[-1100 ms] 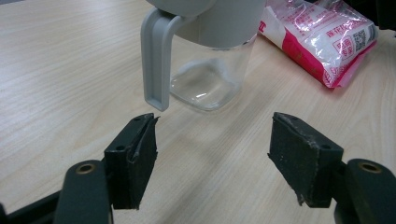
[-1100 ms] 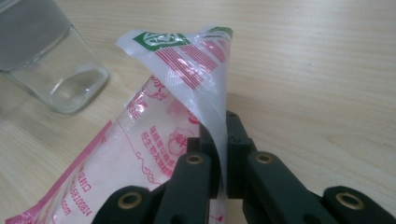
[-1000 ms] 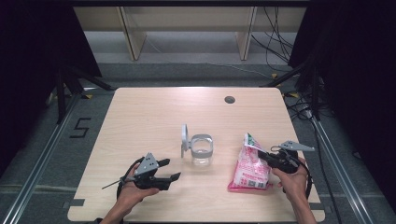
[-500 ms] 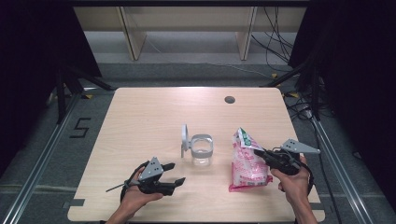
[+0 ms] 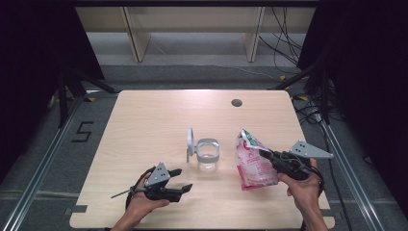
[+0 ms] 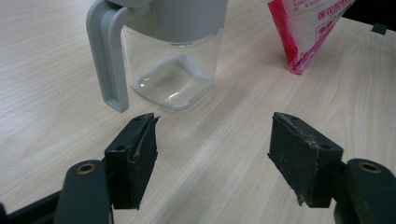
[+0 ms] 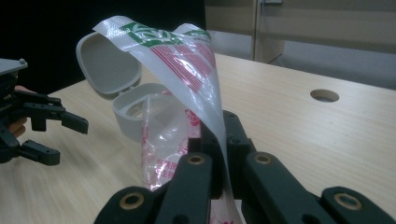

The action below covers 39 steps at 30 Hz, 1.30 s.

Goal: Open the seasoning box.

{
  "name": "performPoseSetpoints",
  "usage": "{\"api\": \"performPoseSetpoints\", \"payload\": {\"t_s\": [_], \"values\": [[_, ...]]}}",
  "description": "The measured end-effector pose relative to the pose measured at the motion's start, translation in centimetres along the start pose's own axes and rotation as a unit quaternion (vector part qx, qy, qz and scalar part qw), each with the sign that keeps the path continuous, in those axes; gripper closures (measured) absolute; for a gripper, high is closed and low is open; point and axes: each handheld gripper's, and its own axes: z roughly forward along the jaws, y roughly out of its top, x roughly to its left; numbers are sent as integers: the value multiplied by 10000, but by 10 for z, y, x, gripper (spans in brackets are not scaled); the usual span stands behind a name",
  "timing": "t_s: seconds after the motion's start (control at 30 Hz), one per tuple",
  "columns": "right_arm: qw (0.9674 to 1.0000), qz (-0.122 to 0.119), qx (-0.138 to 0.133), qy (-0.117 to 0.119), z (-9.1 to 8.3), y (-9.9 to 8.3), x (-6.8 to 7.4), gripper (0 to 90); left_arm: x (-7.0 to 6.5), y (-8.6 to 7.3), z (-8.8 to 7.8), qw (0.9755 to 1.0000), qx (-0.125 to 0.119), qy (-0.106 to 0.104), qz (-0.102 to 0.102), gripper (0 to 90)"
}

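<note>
Pink-and-white plastic bag [image 5: 254, 163], top open, stands upright beside the clear jug [image 5: 207, 155].

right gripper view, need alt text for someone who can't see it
The right gripper is shut on a pink and white plastic bag held above a wooden table. Behind it stands a clear jug with its grey lid flipped open.

Jug [image 6: 163, 51] top cut off by upper edge in left gripper view. Bag [image 7: 182, 116] bottom hidden behind right gripper [image 7: 223, 154]; print too small to read.
</note>
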Motion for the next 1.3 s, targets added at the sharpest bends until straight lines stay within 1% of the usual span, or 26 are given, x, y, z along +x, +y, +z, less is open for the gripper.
{"api": "performPoseSetpoints", "payload": {"t_s": [0.1,0.13,0.17,0.2,0.23,0.3,0.33,0.47,0.5,0.53,0.57,0.6,0.63,0.67,0.7,0.77,0.8,0.83,0.87,0.97,1.03,1.07,1.13,1.23,1.27,1.3], "values": [[10000,-87,-15,-42,-2,5,4,900,0,0,1,10000,-34,-25,-2,316],[9996,-244,-59,-90,-3,7,3,900,0,0,1,10000,-34,-25,-2,316],[9999,-140,-30,-51,-3,8,5,900,-1,0,2,10000,-39,-37,-41,317],[9995,-269,-87,-113,-3,9,3,900,-2,0,3,10000,-32,-19,-54,316],[9998,-172,-59,-33,-4,10,5,900,-2,0,4,10000,-26,-45,-30,316],[9996,-262,-92,-85,-4,12,3,900,-4,0,6,9999,-33,-121,-48,316],[9990,-395,-150,-166,-5,13,5,900,-8,1,9,9995,-12,-285,-135,315],[9992,-318,-147,-203,-9,17,8,900,-16,2,15,9996,29,-270,-63,314],[9991,-340,-198,-161,-11,20,9,900,-20,3,20,9995,30,-315,-30,313],[9984,-452,-272,-208,-12,22,9,900,-24,3,24,9995,31,-299,-2,313],[9983,-431,-297,-252,-13,24,11,900,-27,4,27,9994,46,-328,19,313],[9984,-476,-262,-153,-13,26,12,900,-27,4,27,9994,46,-328,19,313],[9988,-383,-243,-209,-15,28,16,900,-34,5,32,9994,40,-337,77,313],[9986,-406,-264,-212,-16,29,17,900,-39,6,35,9993,30,-352,83,313],[9988,-368,-298,-78,-15,30,19,900,-42,6,38,9993,30,-350,112,311],[9981,-460,-380,-121,-16,33,24,900,-50,6,46,9988,92,-400,248,307],[9981,-478,-387,-30,-16,35,25,900,-53,6,49,9988,114,-382,267,307],[9986,-357,-385,-16,-16,36,29,900,-55,7,52,9987,113,-418,282,307],[9975,-532,-453,-44,-16,38,30,900,-58,7,54,9989,80,-386,269,307],[9977,-488,-463,23,-16,40,36,900,-63,9,60,9991,-23,-379,201,307],[9973,-536,-485,124,-13,44,44,900,-70,14,67,9987,-63,-500,82,307],[9968,-607,-482,182,-12,45,46,900,-71,15,68,9991,-58,-390,173,307],[9974,-510,-471,167,-13,47,51,900,-74,19,72,9989,-133,-412,183,307],[9962,-652,-539,183,-12,49,53,900,-78,22,75,9990,-173,-353,202,306],[9963,-602,-537,294,-11,49,56,900,-82,24,81,9988,-173,-337,315,306],[9971,-529,-477,274,-12,49,58,900,-82,24,81,9988,-173,-337,315,306]]}}
